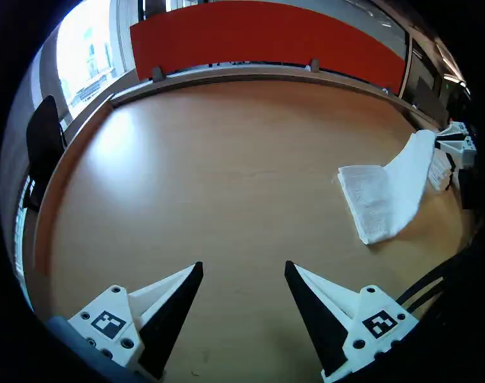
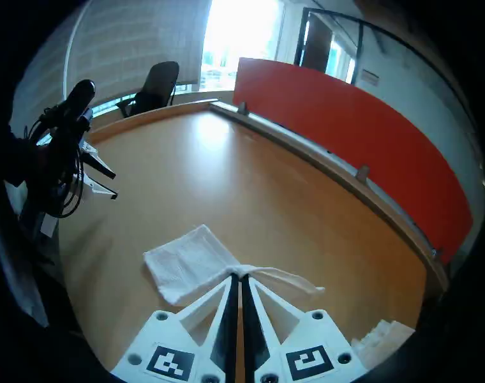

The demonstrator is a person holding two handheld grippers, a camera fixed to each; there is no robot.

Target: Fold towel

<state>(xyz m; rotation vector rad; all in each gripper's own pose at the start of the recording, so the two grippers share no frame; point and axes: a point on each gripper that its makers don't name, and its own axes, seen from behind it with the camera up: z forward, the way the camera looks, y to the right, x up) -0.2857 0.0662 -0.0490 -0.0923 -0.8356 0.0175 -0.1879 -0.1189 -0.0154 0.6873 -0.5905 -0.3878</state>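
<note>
Since the desk (image 1: 210, 179) spreads wide and bare, nothing on it should stand in the way of a fold; the red panel (image 1: 261, 35) runs along its far edge and a dark chair (image 2: 154, 86) stands beyond its far corner, both well apart from the work. Toward the edge nearest the person lies the white towel (image 2: 185, 262), one part flat on the desk and one strip raised off it. It looks light, soft and limp, so it will likely sag and drape wherever it is not held, and a pinch at a corner or along a hem seems the surest hold; the terry weave should grip well, not slip. A small white stack (image 2: 383, 338), perhaps more cloth, sits just beside it near the desk's corner and could be brushed by a wide swing. At the raised strip, the right gripper (image 2: 240, 281) has its fingers drawn close together, pinching the cloth. Over bare desk well apart from the towel, the left gripper (image 1: 243, 263) hangs with its fingers spread wide and holding nothing.
</note>
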